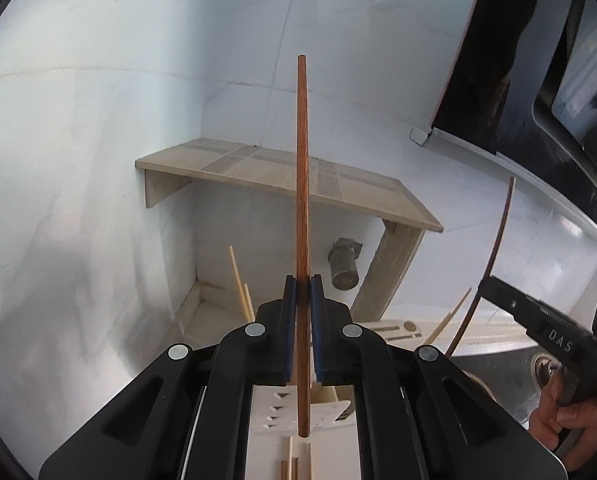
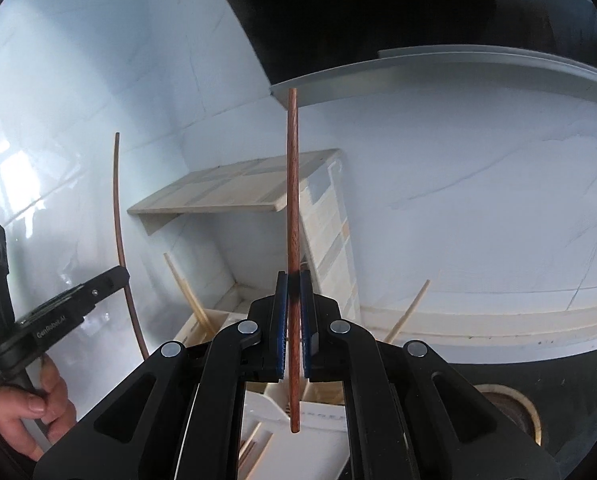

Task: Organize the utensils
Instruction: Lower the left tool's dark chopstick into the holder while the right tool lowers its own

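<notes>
Each tool grips one dark wooden chopstick upright: the left tool (image 1: 302,280) pinches the left chopstick (image 1: 303,184), the right tool (image 2: 294,276) the right chopstick (image 2: 292,208), above a white utensil holder (image 2: 322,410). Pinched on such a narrow span, either stick could pivot, slip, or miss its slot.

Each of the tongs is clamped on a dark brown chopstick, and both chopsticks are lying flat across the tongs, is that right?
Not quite. The left tongs and right tongs are each clamped on a dark brown chopstick, but neither lies flat: the left chopstick and right chopstick stand roughly upright between the pads, as each wrist view shows.
</notes>
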Demonstrator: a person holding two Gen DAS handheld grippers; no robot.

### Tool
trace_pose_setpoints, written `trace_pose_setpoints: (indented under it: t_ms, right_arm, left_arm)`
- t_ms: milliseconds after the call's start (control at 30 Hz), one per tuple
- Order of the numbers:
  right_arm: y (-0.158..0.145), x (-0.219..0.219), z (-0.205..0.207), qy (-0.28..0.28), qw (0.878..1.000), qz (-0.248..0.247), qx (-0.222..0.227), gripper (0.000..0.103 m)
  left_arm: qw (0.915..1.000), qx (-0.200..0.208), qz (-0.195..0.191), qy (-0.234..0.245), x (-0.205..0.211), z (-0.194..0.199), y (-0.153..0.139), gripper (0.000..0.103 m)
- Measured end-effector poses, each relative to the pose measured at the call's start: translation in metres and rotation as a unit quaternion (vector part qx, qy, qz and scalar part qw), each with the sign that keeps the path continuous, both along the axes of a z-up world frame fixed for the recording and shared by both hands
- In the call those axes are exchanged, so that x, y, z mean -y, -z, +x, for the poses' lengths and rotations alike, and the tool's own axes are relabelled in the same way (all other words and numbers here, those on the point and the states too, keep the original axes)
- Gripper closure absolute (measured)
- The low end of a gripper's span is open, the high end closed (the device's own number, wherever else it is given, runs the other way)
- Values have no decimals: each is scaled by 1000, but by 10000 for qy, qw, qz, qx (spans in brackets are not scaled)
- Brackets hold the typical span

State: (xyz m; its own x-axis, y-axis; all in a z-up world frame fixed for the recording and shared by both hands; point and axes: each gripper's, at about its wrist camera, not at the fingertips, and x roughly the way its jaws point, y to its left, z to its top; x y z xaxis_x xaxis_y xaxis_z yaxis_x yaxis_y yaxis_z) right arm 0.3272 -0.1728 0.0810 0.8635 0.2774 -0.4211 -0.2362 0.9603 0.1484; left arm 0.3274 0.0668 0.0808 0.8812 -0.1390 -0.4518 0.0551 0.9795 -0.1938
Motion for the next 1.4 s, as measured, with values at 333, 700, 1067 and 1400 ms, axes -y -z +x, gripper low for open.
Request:
trace_pose_setpoints:
  t_ms: [333,700,1067,1400]
  right_arm:
    - [0,18,7,202,9993,314,10,97]
    - [5,16,16,242,9988,274,326,97]
    - [27,7,19,160,9991,66,395,97]
    - [46,4,20,66,9994,22,331,96]
  left_arm:
    - [9993,259,-153,-231,-2,8,-8,97]
    - [9974,607,-225,-306,-8,28,5,97]
    - [9971,584,-156,-452,-6,35,32,97]
    - [9975,452,-12,-535,-3,35,55,96]
